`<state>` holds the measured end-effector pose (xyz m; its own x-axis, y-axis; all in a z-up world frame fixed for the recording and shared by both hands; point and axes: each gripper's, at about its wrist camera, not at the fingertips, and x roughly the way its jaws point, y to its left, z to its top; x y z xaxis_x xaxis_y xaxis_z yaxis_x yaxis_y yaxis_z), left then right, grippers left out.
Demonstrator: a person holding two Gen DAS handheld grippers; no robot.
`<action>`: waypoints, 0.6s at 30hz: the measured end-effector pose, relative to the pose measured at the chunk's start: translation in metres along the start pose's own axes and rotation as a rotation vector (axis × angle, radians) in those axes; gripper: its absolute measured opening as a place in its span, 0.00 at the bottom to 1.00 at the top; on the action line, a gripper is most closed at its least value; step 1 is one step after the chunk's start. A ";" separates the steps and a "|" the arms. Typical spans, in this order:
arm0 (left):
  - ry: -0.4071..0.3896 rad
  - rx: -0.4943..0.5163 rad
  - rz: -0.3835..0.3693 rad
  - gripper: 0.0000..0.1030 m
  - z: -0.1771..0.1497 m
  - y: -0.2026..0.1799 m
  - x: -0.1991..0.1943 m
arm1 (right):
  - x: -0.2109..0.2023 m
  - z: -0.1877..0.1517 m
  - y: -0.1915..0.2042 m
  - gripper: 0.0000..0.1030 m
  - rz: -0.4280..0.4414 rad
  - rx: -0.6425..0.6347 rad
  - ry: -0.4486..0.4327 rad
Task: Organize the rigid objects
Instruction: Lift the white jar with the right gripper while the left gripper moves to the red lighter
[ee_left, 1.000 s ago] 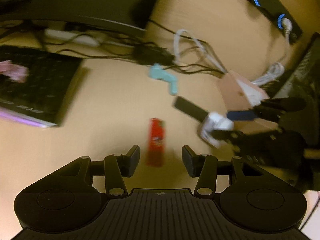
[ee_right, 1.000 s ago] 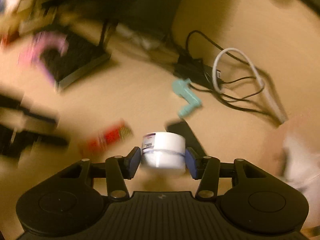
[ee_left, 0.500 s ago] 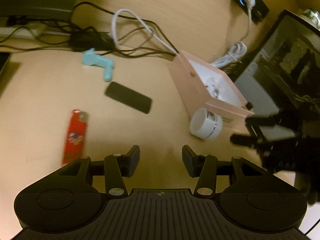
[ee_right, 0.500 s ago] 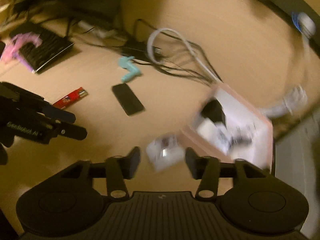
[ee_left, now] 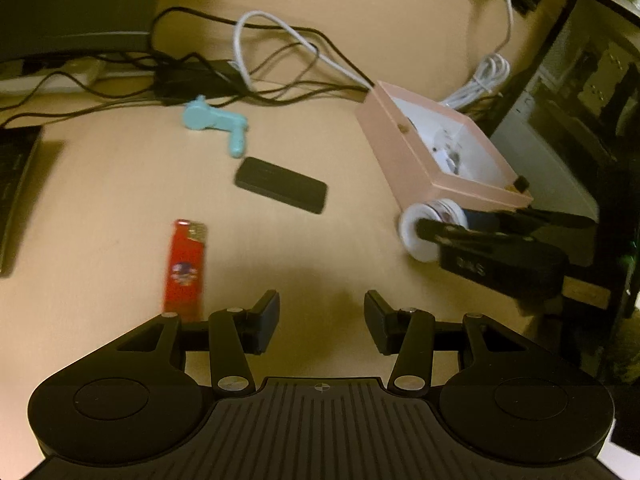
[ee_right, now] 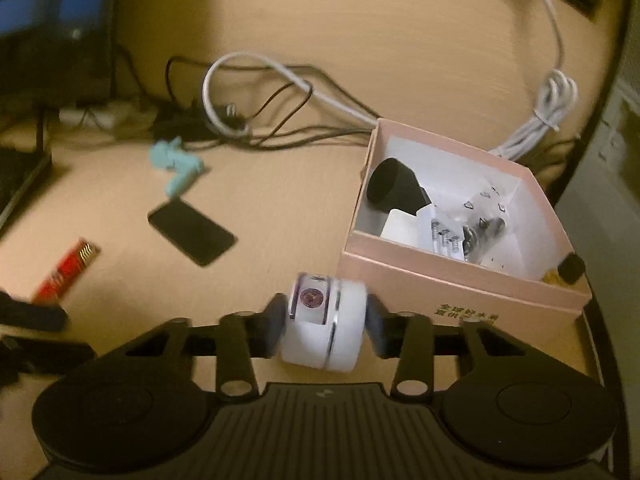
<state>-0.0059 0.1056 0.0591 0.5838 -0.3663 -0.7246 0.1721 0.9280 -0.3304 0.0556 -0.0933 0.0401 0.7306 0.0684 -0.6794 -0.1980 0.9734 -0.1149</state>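
Observation:
My right gripper [ee_right: 325,326] has a white round jar [ee_right: 344,320] lying on its side between its pads; the jaws are closing and both pads touch it. The jar hangs just in front of the near wall of an open pink box [ee_right: 440,292]. In the left wrist view the same jar [ee_left: 416,240] and right gripper [ee_left: 444,222] sit at the box's [ee_left: 400,152] near corner. My left gripper [ee_left: 322,314] stands open over bare desk. A red lighter [ee_left: 186,264] lies just left of its left finger.
A black phone [ee_left: 280,185] and a teal plastic piece [ee_left: 216,122] lie mid-desk. Black and white cables [ee_left: 280,44] tangle behind them. The box holds a black cap [ee_right: 394,186] and small hardware. A keyboard edge [ee_left: 12,184] is at left, a dark cabinet [ee_left: 580,80] at right.
My right gripper carried the jar rightward to the pink box and rolled, so the jar now lies sideways; its jaws widened, then narrowed on it. My left gripper swung right, then held still.

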 end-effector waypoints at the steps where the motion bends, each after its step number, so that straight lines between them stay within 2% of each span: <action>1: -0.005 -0.007 0.003 0.50 0.000 0.002 -0.001 | -0.002 0.000 0.001 0.37 -0.004 -0.030 0.003; 3: -0.020 -0.026 0.004 0.50 -0.001 0.008 -0.003 | -0.009 -0.001 0.006 0.37 -0.044 -0.127 -0.011; 6: -0.033 -0.049 0.000 0.50 -0.002 0.012 -0.003 | -0.015 -0.007 0.020 0.37 -0.164 -0.318 -0.039; 8: -0.035 -0.052 -0.004 0.50 -0.003 0.012 -0.002 | -0.012 -0.013 0.031 0.37 -0.196 -0.429 -0.022; 10: -0.034 -0.049 -0.005 0.50 -0.003 0.011 -0.003 | -0.007 -0.016 0.037 0.41 -0.169 -0.441 0.025; 14: -0.024 -0.042 0.008 0.50 -0.006 0.011 -0.003 | -0.012 -0.017 0.043 0.46 -0.090 -0.393 0.032; 18: -0.021 -0.051 0.021 0.50 -0.008 0.014 -0.005 | -0.015 -0.023 0.058 0.47 -0.113 -0.436 0.001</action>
<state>-0.0124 0.1200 0.0529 0.6031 -0.3449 -0.7192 0.1197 0.9306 -0.3459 0.0181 -0.0433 0.0265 0.7629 -0.0332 -0.6456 -0.3740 0.7919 -0.4827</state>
